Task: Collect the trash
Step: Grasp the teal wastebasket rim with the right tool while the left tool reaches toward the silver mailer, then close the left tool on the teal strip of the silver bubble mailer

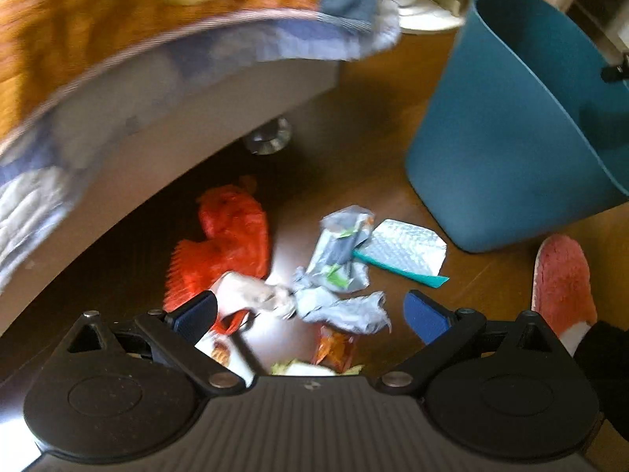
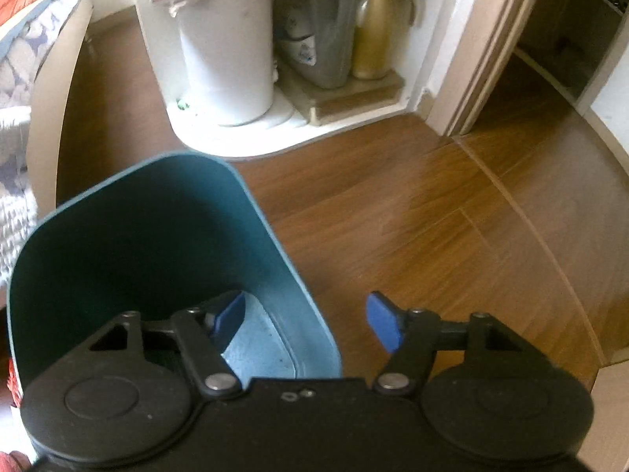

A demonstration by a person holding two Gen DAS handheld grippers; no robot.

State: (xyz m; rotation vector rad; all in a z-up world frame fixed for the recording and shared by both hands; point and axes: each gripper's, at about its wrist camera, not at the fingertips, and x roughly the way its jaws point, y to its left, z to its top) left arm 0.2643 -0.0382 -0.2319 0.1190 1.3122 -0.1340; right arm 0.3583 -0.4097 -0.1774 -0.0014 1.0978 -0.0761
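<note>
A pile of trash lies on the wooden floor by the bed: a red mesh bag (image 1: 228, 244), a white crumpled paper (image 1: 255, 295), grey crumpled wrappers (image 1: 338, 259), a silver bubble mailer (image 1: 409, 249) and an orange snack wrapper (image 1: 334, 348). My left gripper (image 1: 310, 314) is open just above the pile, empty. A teal bin (image 1: 511, 129) stands tilted to the right of the trash. My right gripper (image 2: 308, 322) is open astride the bin's near right rim (image 2: 310, 314), one finger inside. The bin's pale bottom (image 2: 259, 346) shows.
The bed with an orange and blue quilt (image 1: 157, 19) overhangs the floor on the left, its metal leg (image 1: 269, 137) behind the trash. A foot in a red slipper (image 1: 562, 283) stands at right. A white cabinet (image 2: 275, 59) with a white pail and bottles lies beyond the bin; a doorway (image 2: 550, 59) is at right.
</note>
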